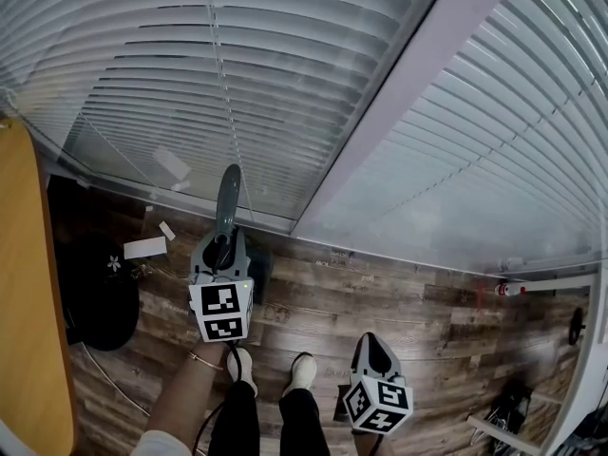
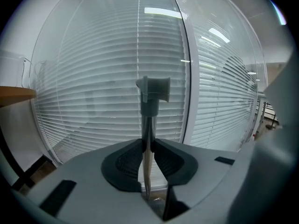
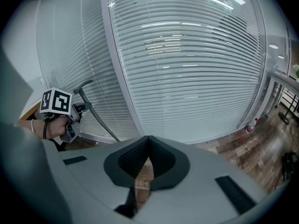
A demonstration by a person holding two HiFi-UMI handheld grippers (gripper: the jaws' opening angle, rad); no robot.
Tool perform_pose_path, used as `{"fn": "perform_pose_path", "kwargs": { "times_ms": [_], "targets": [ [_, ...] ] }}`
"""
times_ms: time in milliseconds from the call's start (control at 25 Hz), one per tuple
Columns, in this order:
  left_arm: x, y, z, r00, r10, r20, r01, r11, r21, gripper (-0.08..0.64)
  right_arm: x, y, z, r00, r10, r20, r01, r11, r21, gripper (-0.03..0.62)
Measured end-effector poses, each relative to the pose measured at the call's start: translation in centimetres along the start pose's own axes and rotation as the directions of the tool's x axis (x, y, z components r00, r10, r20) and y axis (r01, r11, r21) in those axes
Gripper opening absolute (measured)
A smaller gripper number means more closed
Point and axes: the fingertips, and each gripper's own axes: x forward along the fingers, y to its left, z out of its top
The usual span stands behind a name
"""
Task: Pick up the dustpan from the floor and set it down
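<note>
While I hold the right gripper low beside my shoes, its jaws are together with nothing between them, and only the wood floor shows through the gap under the tips. It has no part in this step, as I judge it.

Further out, the left gripper is narrowed onto the dustpan handle. In the left gripper view the dark pads press the thin shaft from both sides, with the grey grip at the top of the shaft above the jaws. The handle is nearly upright and leans a little towards the window. In the head view, a dark shape on the floor just beyond this gripper is probably the pan itself, though I cannot make it out clearly, so I cannot say whether it has left the boards.

Past that are scraps of white paper on the floor and the window blinds.

I take it the grasp is made and the lift comes next. That calls for raising straight up so the pan does not swing into the glass, then lowering it flat.
</note>
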Motion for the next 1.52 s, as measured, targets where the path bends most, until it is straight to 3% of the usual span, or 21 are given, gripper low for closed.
{"fn": "perform_pose_path", "kwargs": {
  "times_ms": [400, 720, 920, 1160, 1400, 1520],
  "targets": [
    [-6.7, -2.8, 0.2, 0.996, -0.087, 0.012, 0.087, 0.996, 0.028, 0.087, -2.9, 1.0, 2.2, 0.998, 0.008, 0.055, -0.008, 1.0, -0.005, 0.032],
    [-14.4, -5.4, 6.0, 0.98, -0.191, 0.049, 0.189, 0.98, 0.06, 0.087, -7.4, 1.6, 6.1, 0.992, -0.003, 0.126, 0.002, 1.0, 0.011, 0.032],
    [-18.2, -6.2, 11.2, 0.976, -0.213, 0.055, 0.21, 0.976, 0.053, 0.087, -11.5, 2.5, 11.3, 0.974, 0.008, 0.225, -0.002, 1.0, -0.026, 0.032],
    [-22.0, -5.5, 20.1, 0.972, -0.178, 0.153, 0.177, 0.984, 0.018, 0.087, -17.0, 4.8, 19.6, 0.919, 0.087, 0.384, -0.097, 0.995, 0.009, 0.032],
    [-26.5, -4.5, 28.5, 0.956, -0.145, 0.254, 0.15, 0.989, -0.002, 0.087, -23.3, 8.7, 28.1, 0.824, 0.183, 0.536, -0.151, 0.983, -0.103, 0.032],
    [-27.5, -4.7, 30.5, 0.948, -0.136, 0.287, 0.142, 0.99, 0.0, 0.087, -24.8, 9.2, 30.2, 0.794, 0.204, 0.573, -0.157, 0.979, -0.131, 0.032]
  ]
}}
